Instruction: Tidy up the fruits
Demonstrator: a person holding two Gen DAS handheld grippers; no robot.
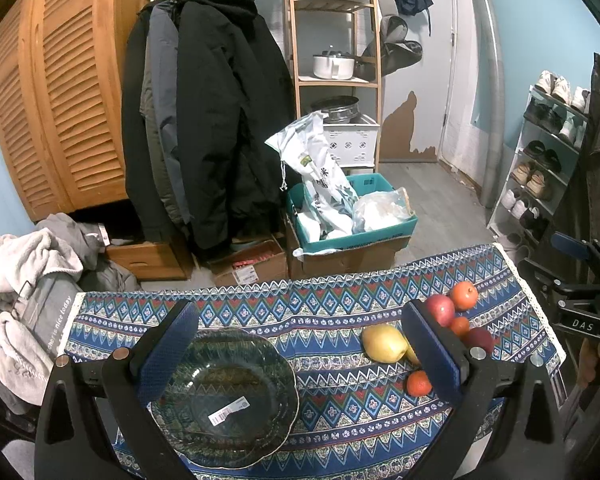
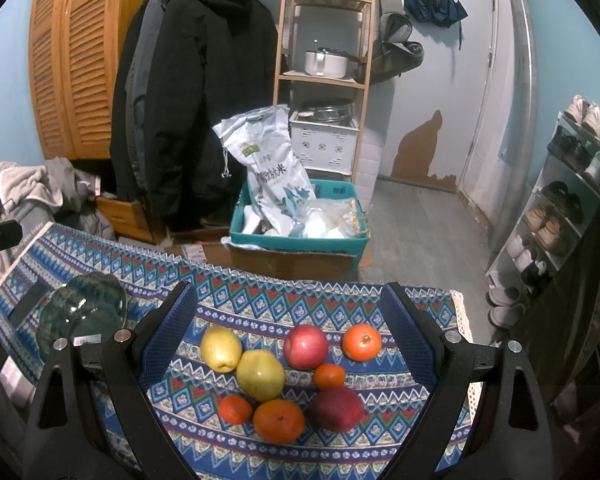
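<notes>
The bench wears a blue patterned cloth with white lace edging (image 2: 236, 300). In the right wrist view, eight fruits lie clustered between the blue-padded fingers of the right gripper (image 2: 288, 328), whose jaws stand wide and hold nothing. Taking the cluster as a clock face, two yellow pears sit touching each other, one at 10 o'clock (image 2: 221, 349) and one near the centre (image 2: 260, 374). A red apple (image 2: 305, 346) lies at 12 o'clock, a large orange tangerine (image 2: 361, 342) at 2 o'clock and a small tangerine (image 2: 329, 376) just right of centre. A dark red apple (image 2: 337, 409) lies at 5 o'clock, a big tangerine (image 2: 279, 420) at 6 o'clock and a little one (image 2: 235, 409) at 7 o'clock.

In the left wrist view, the left gripper (image 1: 300, 344) also has its jaws wide and empty. A clear greenish glass bowl with a scalloped rim and a white barcode sticker (image 1: 226, 396) stands on the cloth at 7 o'clock from the gripper's centre, well apart from the fruits, which lie at 3 o'clock.
</notes>
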